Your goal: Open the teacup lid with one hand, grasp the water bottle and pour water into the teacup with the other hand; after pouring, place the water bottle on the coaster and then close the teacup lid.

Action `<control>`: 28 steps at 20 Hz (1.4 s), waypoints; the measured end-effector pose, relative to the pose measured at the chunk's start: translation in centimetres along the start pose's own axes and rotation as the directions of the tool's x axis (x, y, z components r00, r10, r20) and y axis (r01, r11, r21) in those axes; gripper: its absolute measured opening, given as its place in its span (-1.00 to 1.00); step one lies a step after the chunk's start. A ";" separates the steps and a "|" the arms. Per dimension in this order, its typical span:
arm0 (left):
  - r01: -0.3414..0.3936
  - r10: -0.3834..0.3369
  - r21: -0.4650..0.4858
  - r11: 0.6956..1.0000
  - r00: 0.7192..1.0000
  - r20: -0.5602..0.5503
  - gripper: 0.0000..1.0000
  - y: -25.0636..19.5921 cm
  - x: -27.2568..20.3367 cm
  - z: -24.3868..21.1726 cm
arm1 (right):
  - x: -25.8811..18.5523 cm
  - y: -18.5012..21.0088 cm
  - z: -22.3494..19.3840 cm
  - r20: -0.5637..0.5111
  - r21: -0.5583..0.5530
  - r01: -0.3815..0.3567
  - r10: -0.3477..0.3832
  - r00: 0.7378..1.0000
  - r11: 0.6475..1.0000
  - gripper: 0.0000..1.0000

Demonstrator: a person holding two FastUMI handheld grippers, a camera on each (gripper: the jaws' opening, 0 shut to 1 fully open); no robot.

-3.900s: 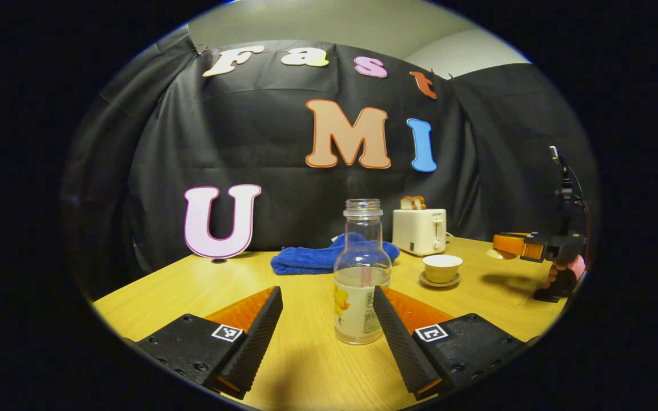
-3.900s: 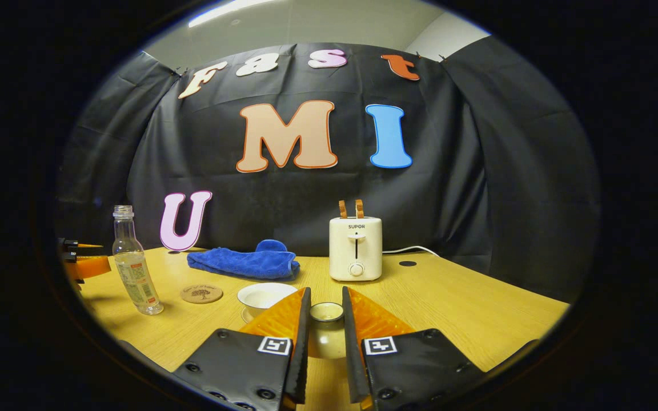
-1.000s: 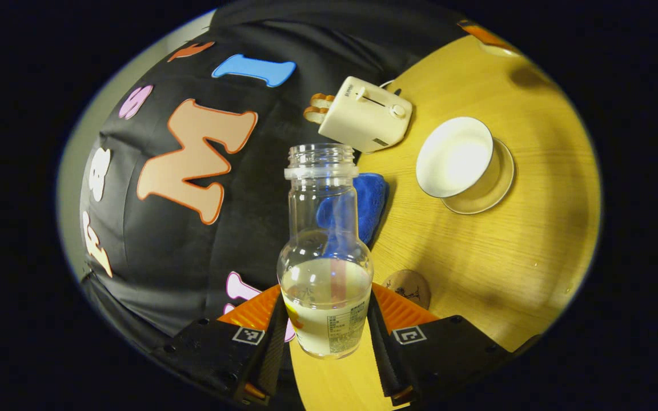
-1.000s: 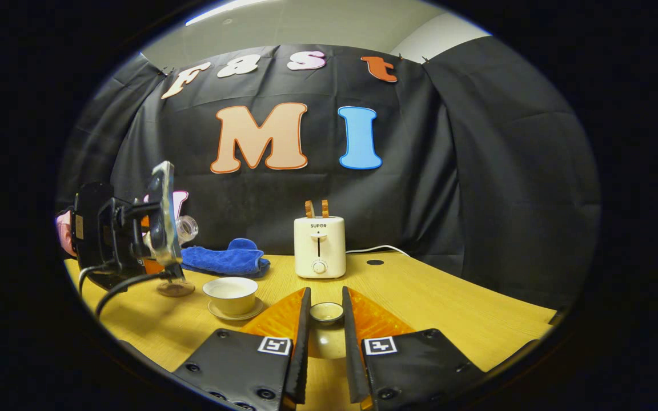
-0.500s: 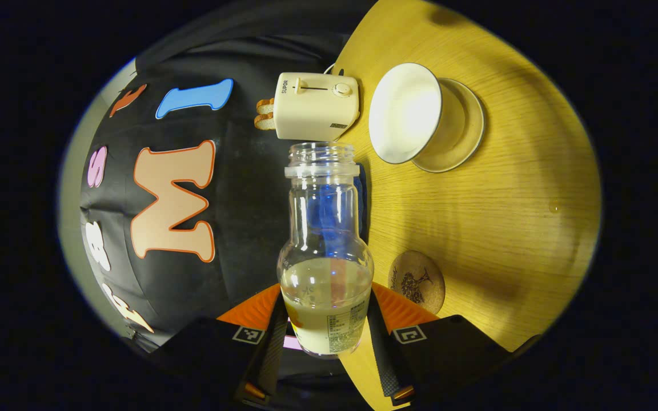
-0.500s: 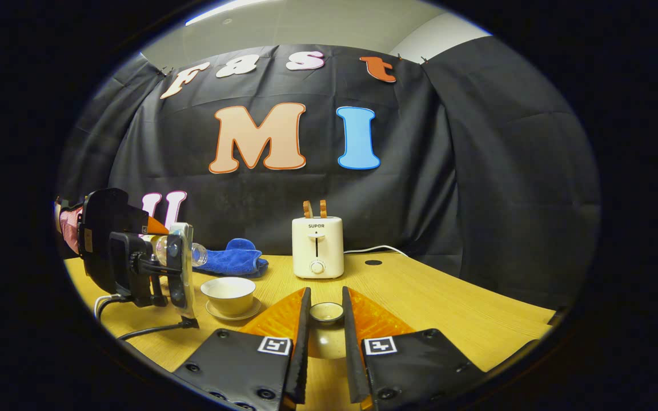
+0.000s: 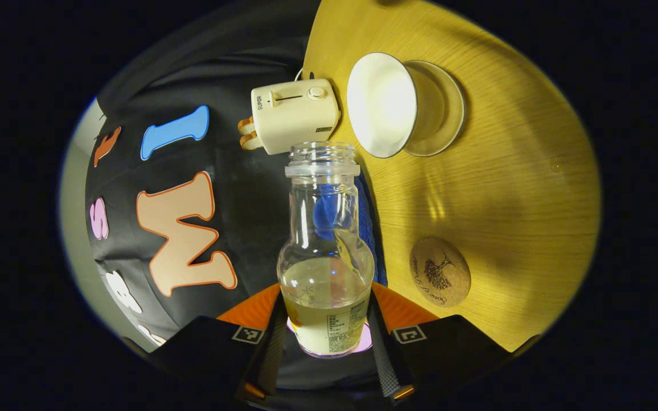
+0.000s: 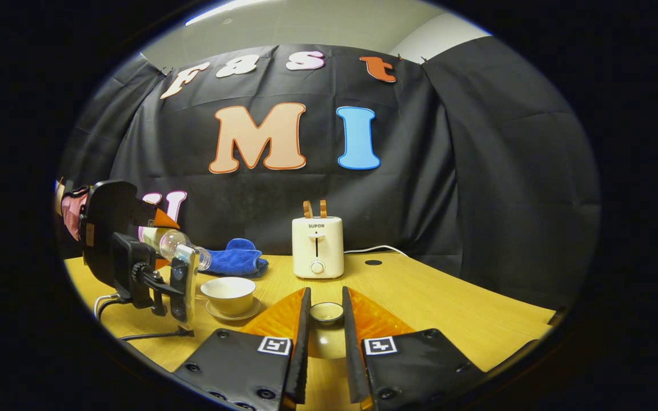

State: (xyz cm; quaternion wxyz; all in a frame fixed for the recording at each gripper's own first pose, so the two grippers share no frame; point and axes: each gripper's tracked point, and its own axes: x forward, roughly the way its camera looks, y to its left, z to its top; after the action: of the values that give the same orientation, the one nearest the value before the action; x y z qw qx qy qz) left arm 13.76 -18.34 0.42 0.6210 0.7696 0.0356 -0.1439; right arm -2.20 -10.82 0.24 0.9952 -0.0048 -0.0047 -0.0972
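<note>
Nearest in the left gripper view, the left gripper [image 7: 324, 337] had both fingers pressed against the lower body of the water bottle [image 7: 325, 257], which was tipped well over, mouth uncapped, liquid pooled low. Beyond it on the wooden table [image 7: 512, 188] lay the round coaster [image 7: 440, 272], bare, then the open teacup [image 7: 383, 104] on its saucer [image 7: 440, 117], with the toaster [image 7: 293, 113] behind. In the right gripper view, the right gripper [image 8: 323, 342] was clamped on the teacup lid [image 8: 327, 313], held off the cup. A blue cloth [image 8: 236, 260] lay near the back wall.
</note>
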 end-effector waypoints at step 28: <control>-0.122 0.125 0.334 0.935 0.992 0.011 0.32 4.0 -0.3 0.6 | 0.0 0.0 0.1 0.000 0.000 0.000 0.000 1.000 1.000 -0.36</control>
State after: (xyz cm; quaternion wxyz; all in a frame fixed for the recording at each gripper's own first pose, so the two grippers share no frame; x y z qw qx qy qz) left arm 14.32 -19.76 4.14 0.4892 0.8652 -0.0345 -0.1046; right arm -2.24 -10.83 0.35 0.9952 -0.0050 -0.0044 -0.0972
